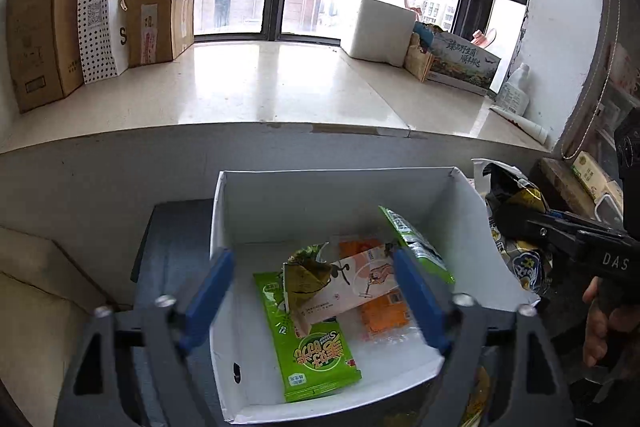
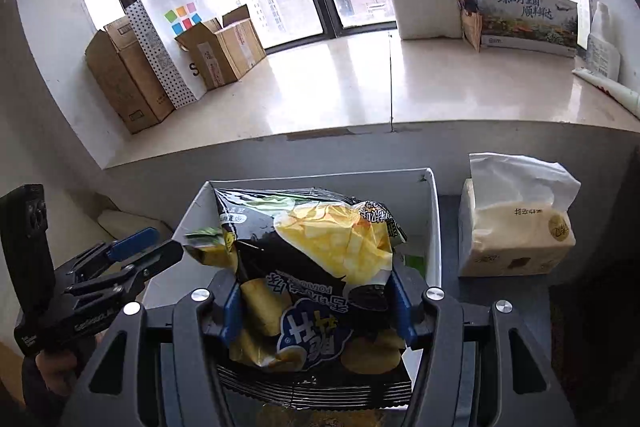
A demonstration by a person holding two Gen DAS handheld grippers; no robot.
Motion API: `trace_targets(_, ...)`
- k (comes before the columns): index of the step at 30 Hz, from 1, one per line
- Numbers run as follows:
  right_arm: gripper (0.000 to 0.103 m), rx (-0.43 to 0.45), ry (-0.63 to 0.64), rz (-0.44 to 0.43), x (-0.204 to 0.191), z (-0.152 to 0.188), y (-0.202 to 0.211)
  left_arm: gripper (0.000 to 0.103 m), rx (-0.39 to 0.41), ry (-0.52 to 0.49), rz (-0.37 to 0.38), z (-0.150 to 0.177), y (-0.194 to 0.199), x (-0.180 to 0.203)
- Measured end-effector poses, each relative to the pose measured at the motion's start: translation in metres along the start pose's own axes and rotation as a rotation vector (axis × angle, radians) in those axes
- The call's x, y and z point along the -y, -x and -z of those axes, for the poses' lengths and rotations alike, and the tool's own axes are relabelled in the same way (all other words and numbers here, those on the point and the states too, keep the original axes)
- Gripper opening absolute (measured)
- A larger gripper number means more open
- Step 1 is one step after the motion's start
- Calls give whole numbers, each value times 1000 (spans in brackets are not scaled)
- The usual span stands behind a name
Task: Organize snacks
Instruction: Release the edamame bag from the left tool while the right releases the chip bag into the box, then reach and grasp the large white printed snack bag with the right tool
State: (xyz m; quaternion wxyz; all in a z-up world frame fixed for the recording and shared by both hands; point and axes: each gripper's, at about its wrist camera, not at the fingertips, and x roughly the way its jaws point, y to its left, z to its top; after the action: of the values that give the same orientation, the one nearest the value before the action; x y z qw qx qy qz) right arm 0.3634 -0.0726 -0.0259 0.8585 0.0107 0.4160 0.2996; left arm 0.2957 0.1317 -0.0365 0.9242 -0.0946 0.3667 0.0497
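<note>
— Right side first. What have you got?

— My right gripper (image 2: 316, 311) is clamped on a black-and-yellow potato chip bag (image 2: 316, 267), blue fingers (image 2: 231, 311) pressing its lower half from both sides. The bag hangs over the white cardboard box (image 2: 434, 227), not yet resting in it as far as I can tell.

— And the left?

— My left gripper (image 1: 310, 295) is spread wide and empty, hovering above the near end of the same box (image 1: 304, 195). Below it lie a green snack packet (image 1: 316, 355), an orange packet (image 1: 384, 311), a pale carton-like pack (image 1: 352, 287) across them, and another green packet (image 1: 416, 247) leaning on the right wall.

— Which step?

— Dropping the chips in, I judge. Next move calls for lowering the bag past the rim and releasing; it is bulky, so it will likely sit on top of the others. Left hand should stay out of the way.

— Surroundings?

— Tissue pack (image 2: 516, 223) just beside the box; wide window ledge (image 2: 320, 95) beyond.
</note>
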Motion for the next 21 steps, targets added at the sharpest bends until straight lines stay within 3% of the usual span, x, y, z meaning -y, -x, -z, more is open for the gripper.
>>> trace_targets(3, 93, -36, -15, 2, 6, 4, -16, 103, 4, 5, -35, 8, 1, -3)
trace_targets(5, 103, 23, -23, -24, 7, 10, -4, 103, 14, 22, -10, 14, 7, -7)
trace_targets(9, 103, 82, 21, 5, -1, 12, 20, 103, 6, 25, -12, 19, 16, -7)
trace_targets(15, 103, 176, 47, -40, -4, 17, 78, 103, 37, -10, -1, 26, 51, 1)
trace_targets(17, 103, 212, 53, -60, -3, 25, 101, 103, 57, -36, 11, 30, 67, 7)
trace_targets(21, 103, 267, 74, -20, 3, 44, 141, 103, 124, -81, -21, 36, 104, 21)
